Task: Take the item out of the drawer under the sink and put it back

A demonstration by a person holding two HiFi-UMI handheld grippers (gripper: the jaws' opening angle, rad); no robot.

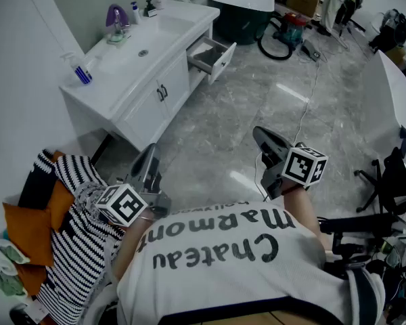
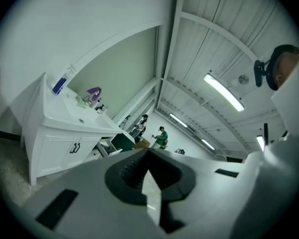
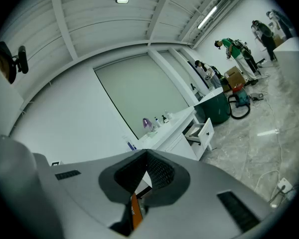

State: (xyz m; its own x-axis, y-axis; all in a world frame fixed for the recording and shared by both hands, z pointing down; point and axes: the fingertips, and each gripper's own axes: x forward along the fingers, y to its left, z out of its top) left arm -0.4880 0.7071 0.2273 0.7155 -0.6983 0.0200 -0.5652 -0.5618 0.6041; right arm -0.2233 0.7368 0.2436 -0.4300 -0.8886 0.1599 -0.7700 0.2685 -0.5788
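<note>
Drawer (image 1: 212, 55) under the sink (image 1: 141, 48) stands pulled out, well apart from us across the floor (image 1: 243, 114). Left hand-held gripper (image 1: 149, 154) is pressed together on nothing. Right hand-held gripper (image 1: 262, 135) is also pressed together and empty (both sit close in front of our body). We can't make out the item in the drawer, too small from here. Our call: nothing is in hand, so the item is either not yet taken or already back, and the open drawer needs reaching either way.
</note>
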